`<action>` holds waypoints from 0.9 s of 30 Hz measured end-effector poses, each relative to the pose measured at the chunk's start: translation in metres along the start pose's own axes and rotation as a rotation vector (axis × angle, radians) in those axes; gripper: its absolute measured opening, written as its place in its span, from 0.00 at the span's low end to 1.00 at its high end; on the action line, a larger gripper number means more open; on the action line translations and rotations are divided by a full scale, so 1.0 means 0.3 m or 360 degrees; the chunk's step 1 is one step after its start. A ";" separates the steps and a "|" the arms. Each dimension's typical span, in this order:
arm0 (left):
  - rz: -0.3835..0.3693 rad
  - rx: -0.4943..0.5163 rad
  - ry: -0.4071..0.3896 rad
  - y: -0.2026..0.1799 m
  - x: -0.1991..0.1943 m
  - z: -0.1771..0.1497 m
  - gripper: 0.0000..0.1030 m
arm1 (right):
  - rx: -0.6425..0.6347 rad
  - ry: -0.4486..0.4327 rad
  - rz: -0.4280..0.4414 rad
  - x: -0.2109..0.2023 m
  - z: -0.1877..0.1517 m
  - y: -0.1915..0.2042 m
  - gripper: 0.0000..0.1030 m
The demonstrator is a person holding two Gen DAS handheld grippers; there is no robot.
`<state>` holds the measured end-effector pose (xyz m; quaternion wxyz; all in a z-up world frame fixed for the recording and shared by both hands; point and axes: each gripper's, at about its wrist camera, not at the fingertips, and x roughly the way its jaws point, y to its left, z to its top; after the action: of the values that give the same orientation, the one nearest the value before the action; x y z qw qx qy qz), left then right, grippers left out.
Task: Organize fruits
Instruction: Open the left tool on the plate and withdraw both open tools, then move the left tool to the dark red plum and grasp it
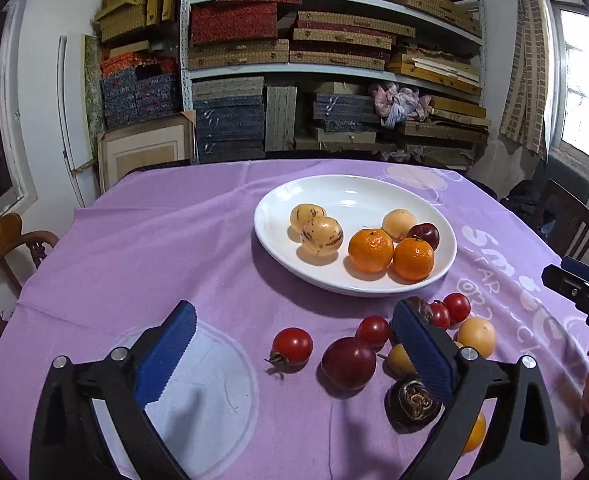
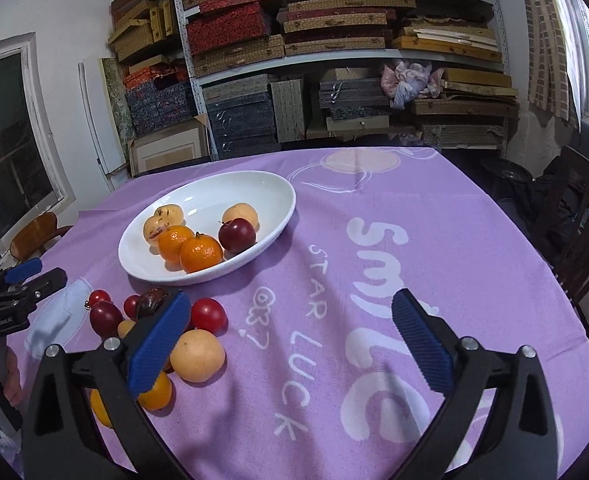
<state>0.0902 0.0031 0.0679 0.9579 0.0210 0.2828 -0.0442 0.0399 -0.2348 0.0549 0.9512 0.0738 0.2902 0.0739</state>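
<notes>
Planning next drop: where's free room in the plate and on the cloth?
Plate: far half bare, behind the fruit bunched at its near side. Cloth: open left of the plate, and right of it across the lettering. Crowded: loose fruit pile just in front of the plate.

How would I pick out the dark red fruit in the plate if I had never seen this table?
Find the white plate on the purple cloth. Six fruits lie in it: two oranges, three pale yellow fruits, and the plum beside the oranges. The plum is the only dark red, glossy one there, with a short stem.
</notes>
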 end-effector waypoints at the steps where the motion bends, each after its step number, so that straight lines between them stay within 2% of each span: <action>1: 0.0009 0.0004 -0.0027 0.000 -0.015 -0.009 0.97 | 0.0000 -0.0013 0.0000 -0.005 -0.006 -0.002 0.96; 4: 0.0016 -0.0020 -0.0058 0.014 -0.023 -0.015 0.97 | -0.0017 -0.0031 -0.0019 -0.010 -0.013 -0.001 0.96; 8: -0.0031 -0.0106 -0.0068 0.051 0.009 -0.016 0.97 | -0.0059 -0.0011 -0.0022 0.007 -0.013 0.018 0.96; 10: -0.0033 -0.0143 -0.0117 0.061 0.012 -0.032 0.97 | -0.0083 0.0004 -0.0024 0.016 -0.013 0.027 0.96; 13: -0.0109 -0.0078 -0.0147 0.044 0.005 -0.055 0.97 | -0.0112 0.0028 -0.0023 0.031 -0.015 0.038 0.96; 15: -0.0111 0.0001 -0.0140 0.013 0.004 -0.067 0.97 | -0.0120 0.0038 -0.0020 0.036 -0.018 0.040 0.96; 20: -0.0043 0.0105 0.0022 -0.031 0.063 -0.076 0.97 | -0.0116 0.0043 -0.0017 0.039 -0.015 0.042 0.96; 27: -0.0054 -0.0020 0.0241 0.042 0.169 -0.077 0.97 | -0.0117 0.0078 -0.0010 0.056 -0.020 0.044 0.96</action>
<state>0.1213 0.0133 0.0213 0.9330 0.0135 0.3550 -0.0571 0.0491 -0.2181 0.0432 0.9461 0.0360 0.3107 0.0834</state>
